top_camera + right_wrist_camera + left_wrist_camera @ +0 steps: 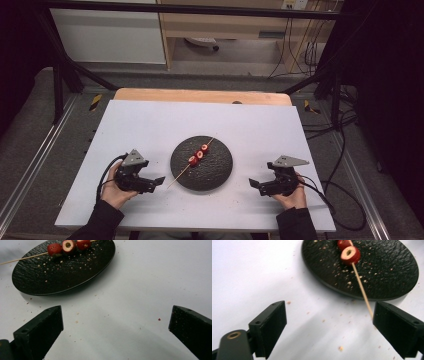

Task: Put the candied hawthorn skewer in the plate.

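The left gripper (329, 322) rests on the white table (150, 125) with jaws wide apart and nothing between them; the skewer (362, 290) ends just beside its far jaw, whether touching is unclear; the skewer's other end lies across the black plate (220, 175), carrying red fruit slices (199, 154); the right gripper (116, 327), also open and empty, sits on the table near the plate's opposite side.

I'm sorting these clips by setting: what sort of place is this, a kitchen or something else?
Probably a lab or recording workspace rather than a kitchen. A white table stands inside a black metal frame, loose cables hang by the cabinets behind, and the food is one skewer of red fruit slices on a black plate.
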Tool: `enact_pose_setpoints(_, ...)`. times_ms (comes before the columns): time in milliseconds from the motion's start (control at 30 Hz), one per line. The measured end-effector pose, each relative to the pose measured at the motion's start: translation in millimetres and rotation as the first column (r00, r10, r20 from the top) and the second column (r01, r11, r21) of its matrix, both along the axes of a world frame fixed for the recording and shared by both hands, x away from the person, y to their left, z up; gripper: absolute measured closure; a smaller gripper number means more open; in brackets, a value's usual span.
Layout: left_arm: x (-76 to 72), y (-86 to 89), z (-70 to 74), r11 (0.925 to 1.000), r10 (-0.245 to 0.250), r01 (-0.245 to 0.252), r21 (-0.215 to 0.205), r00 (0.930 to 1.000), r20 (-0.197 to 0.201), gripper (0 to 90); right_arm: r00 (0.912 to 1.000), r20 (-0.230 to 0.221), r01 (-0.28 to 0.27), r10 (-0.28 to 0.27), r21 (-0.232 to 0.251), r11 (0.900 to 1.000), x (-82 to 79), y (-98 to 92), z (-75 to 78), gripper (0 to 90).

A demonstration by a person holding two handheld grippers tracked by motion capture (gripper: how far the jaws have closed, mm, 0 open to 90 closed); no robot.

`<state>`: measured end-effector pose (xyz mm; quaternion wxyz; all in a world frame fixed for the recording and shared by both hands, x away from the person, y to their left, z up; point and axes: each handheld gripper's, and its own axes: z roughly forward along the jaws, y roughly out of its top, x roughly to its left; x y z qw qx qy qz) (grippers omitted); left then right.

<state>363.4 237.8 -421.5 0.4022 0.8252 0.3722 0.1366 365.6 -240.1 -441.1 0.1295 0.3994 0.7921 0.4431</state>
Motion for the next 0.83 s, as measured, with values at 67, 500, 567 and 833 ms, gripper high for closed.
enact_pose_setpoints(67, -2.9, 8.3, -2.7, 0.9999, 0.012, -0.011, -0.012, 0.9999, 0.006, 8.7, 1.0, 0.0, -0.002, 0.002, -0.002, 1.0, 0.2, 0.5, -0.7, 0.5)
enact_pose_setpoints(500, -14.3, 39.1, -22.2, 0.9975, 0.07, -0.07, 0.011, 0.9972, 0.029, 7.9, 0.9999, -0.011, -0.013, 0.012, -0.026, 1.0, -1.1, -0.9, -5.4, 0.4)
enact_pose_setpoints(567, -14.2, 40.6, -23.4, 0.9972, 0.074, -0.074, 0.012, 0.9967, 0.034, 7.8, 0.9998, -0.015, -0.01, 0.01, -0.023, 1.0, -1.8, -1.8, -5.8, 0.4)
enact_pose_setpoints(833, -14.6, 38.9, -23.5, 0.9976, 0.069, -0.069, 0.003, 0.9971, 0.033, 7.8, 0.9998, -0.013, -0.014, 0.013, -0.026, 1.0, -2.2, -5.1, -5.7, 0.4)
